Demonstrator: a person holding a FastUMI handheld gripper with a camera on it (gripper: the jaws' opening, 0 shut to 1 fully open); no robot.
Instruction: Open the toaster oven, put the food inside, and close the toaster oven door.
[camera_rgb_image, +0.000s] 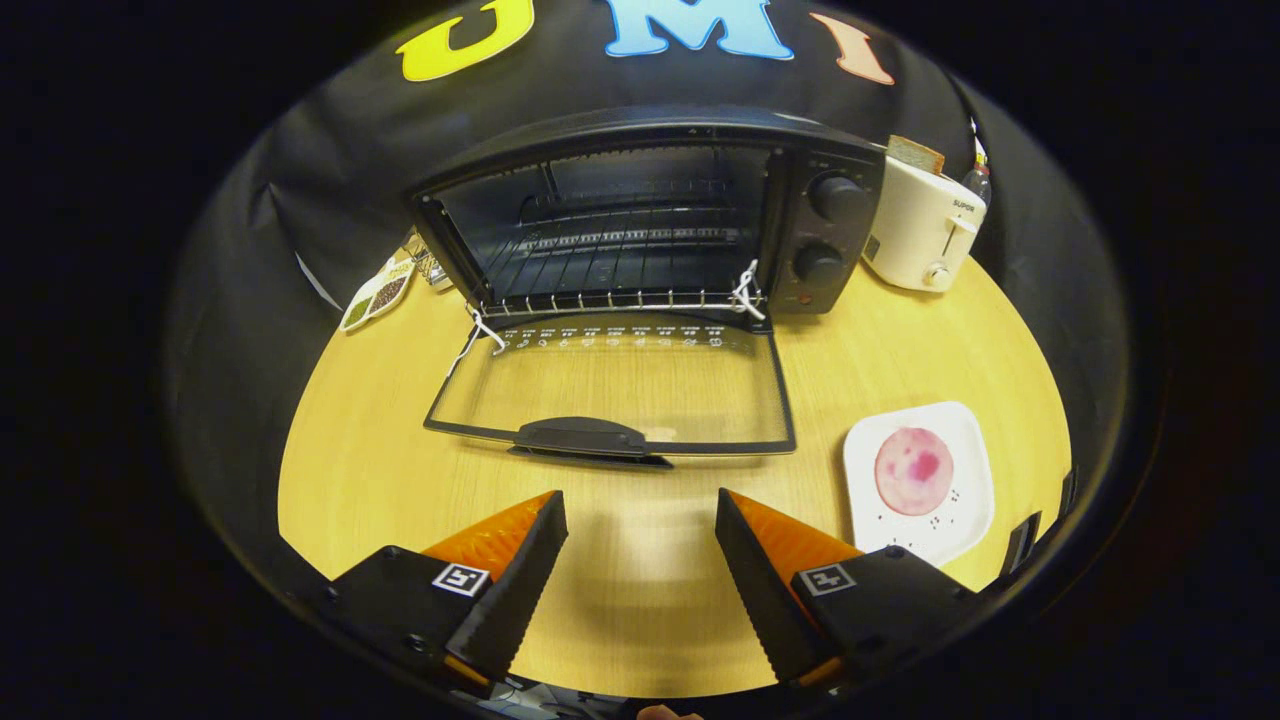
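My gripper (640, 560) hangs with its fingers spread and nothing between them, only bare table (640, 600) below. Just ahead, the toaster oven (650, 220) has its glass door (610, 385) dropped flat, the handle (580, 437) nearest me; the mouth above it gapes wide, with only the wire rack (620, 265) across the cavity. To the right of the door, near my right finger, sits the white plate (965, 520) with the food (913, 470). A white toaster (925, 225) crowds the oven's right flank, and a dish of spices (377, 293) lies by its left.
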